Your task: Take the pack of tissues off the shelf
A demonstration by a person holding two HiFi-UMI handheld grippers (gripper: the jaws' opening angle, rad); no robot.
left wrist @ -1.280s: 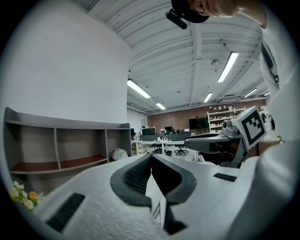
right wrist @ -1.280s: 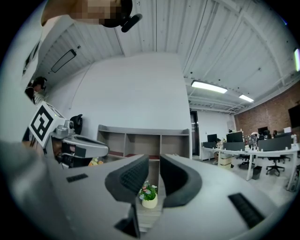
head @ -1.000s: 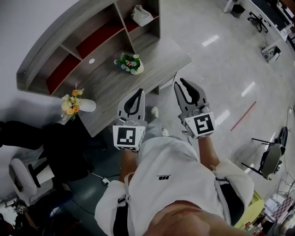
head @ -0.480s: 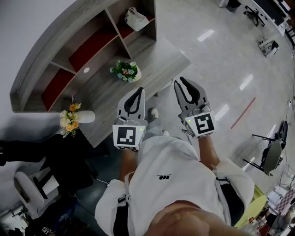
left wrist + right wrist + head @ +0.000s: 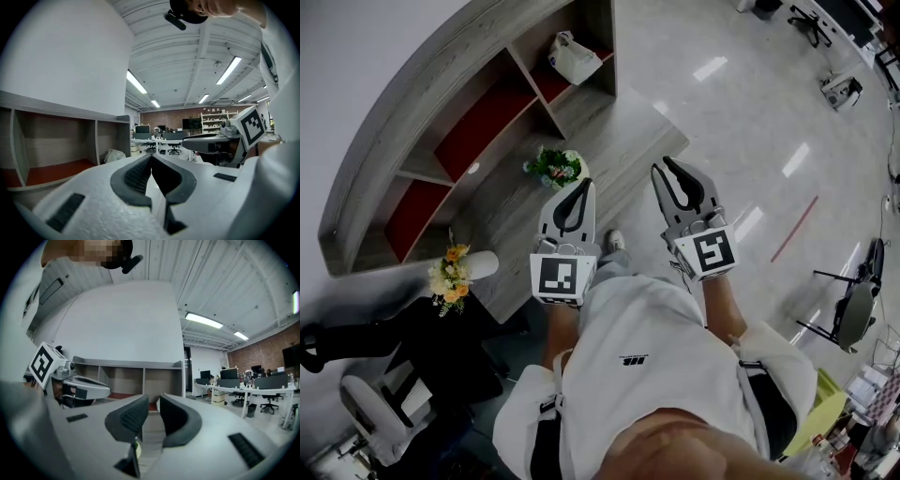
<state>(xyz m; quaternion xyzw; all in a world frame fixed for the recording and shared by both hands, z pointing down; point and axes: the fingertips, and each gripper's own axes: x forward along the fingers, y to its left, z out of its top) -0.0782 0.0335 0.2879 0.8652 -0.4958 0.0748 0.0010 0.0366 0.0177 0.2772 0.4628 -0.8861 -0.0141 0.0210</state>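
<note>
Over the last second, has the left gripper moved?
Yes. The left gripper has come forward, closer to the flower pot on the desk.

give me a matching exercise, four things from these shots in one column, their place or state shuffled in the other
1 pack of tissues
2 green-and-white flowers
3 yellow-and-orange flowers
4 left gripper

a jaws together
b left end of the desk
c right-end compartment of the shelf
d on the desk, by the left gripper's tips

Pairs: 1-c, 2-d, 3-b, 4-a
</note>
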